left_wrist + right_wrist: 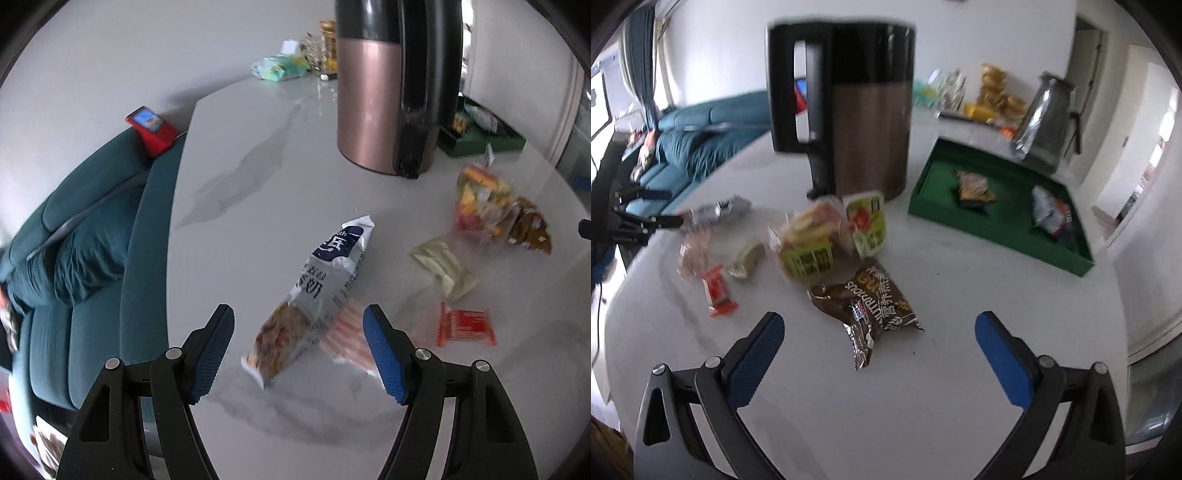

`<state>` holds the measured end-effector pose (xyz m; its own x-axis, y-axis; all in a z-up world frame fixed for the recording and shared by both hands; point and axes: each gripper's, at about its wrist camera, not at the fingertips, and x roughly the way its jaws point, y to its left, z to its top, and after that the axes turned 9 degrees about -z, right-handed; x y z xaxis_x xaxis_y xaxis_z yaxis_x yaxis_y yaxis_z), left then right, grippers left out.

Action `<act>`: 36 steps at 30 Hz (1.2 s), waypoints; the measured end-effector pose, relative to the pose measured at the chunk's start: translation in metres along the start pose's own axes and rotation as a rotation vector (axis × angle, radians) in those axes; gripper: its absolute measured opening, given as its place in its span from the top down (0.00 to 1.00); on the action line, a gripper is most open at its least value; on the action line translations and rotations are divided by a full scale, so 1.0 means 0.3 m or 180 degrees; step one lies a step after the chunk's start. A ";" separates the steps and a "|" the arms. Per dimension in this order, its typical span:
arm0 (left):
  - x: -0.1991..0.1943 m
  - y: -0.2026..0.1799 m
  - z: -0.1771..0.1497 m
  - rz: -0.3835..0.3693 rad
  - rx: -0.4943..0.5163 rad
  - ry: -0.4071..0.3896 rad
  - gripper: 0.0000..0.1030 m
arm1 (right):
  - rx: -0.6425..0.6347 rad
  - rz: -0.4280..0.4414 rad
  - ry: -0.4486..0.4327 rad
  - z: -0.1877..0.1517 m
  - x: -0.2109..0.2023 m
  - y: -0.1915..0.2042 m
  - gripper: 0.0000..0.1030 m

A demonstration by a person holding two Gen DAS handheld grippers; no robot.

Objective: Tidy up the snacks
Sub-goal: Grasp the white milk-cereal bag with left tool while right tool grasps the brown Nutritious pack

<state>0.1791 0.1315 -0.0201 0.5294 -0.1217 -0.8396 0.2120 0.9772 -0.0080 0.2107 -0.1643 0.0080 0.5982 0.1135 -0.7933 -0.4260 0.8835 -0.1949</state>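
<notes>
Loose snacks lie on a white marble table (258,166). In the left wrist view my left gripper (298,317) stands open above a long white and blue snack bag (314,299), which lies between its blue pads (212,350) without touching them; a pink striped packet (347,338) lies beside it. In the right wrist view my right gripper (880,325) is open over a brown foil snack bag (871,306), apart from it. A green tray (1004,236) at the right holds two packets (975,186).
A tall kettle (857,122) with a black handle stands mid-table. A red packet (467,326), a cream packet (445,271) and colourful bags (820,236) lie around. A steel jug (1043,122) and gold items stand at the back. A teal sofa (85,258) borders the left edge.
</notes>
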 end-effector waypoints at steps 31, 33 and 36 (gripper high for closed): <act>0.184 0.001 0.060 -0.0442 0.0236 0.0390 0.55 | -0.0846 0.0499 0.0532 0.033 0.304 0.083 0.33; 0.182 -0.001 0.061 -0.0435 0.0233 0.0387 0.62 | -0.0848 0.0482 0.0509 0.026 0.294 0.086 0.47; 0.174 -0.020 0.054 -0.0366 0.0321 0.0354 0.69 | -0.0858 0.0434 0.0479 0.015 0.279 0.092 0.56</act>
<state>0.2188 0.1164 -0.0549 0.4040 -0.2062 -0.8912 0.3502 0.9349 -0.0575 0.2519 -0.1283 -0.0612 0.4250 0.1360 -0.8949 -0.6714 0.7105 -0.2108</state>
